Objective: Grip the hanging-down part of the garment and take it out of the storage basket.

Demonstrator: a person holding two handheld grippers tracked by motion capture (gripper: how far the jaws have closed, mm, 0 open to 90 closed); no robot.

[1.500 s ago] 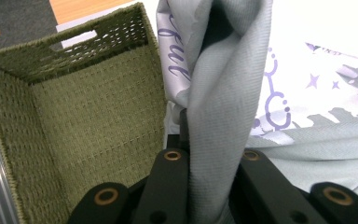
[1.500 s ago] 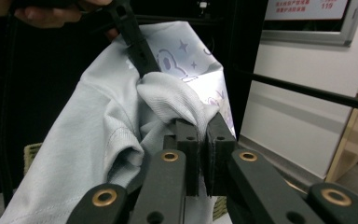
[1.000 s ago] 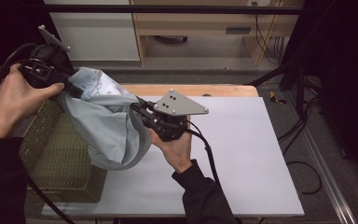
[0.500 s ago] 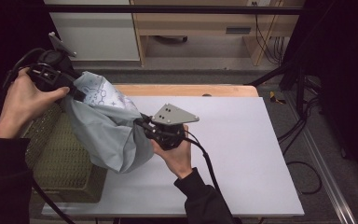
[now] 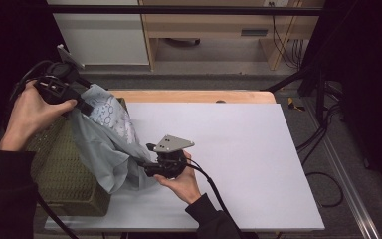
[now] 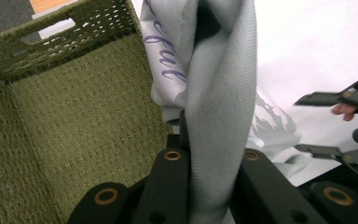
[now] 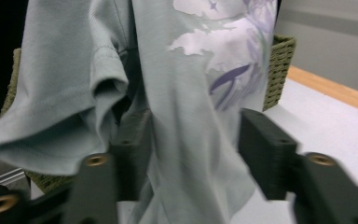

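Left tongs (image 5: 82, 104) raised, clamped on the shirt (image 5: 107, 144); right tongs (image 5: 146, 168) low, just opening around it

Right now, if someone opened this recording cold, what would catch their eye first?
The pale grey printed T-shirt stands out, hanging between the two hands at the white table's left side. Its top is clamped in the left hand-held gripper above the green woven basket. Lower down, near the table's front, the right hand-held gripper has just been opening its jaws, with the shirt's fabric between them but a gap beside one jaw.
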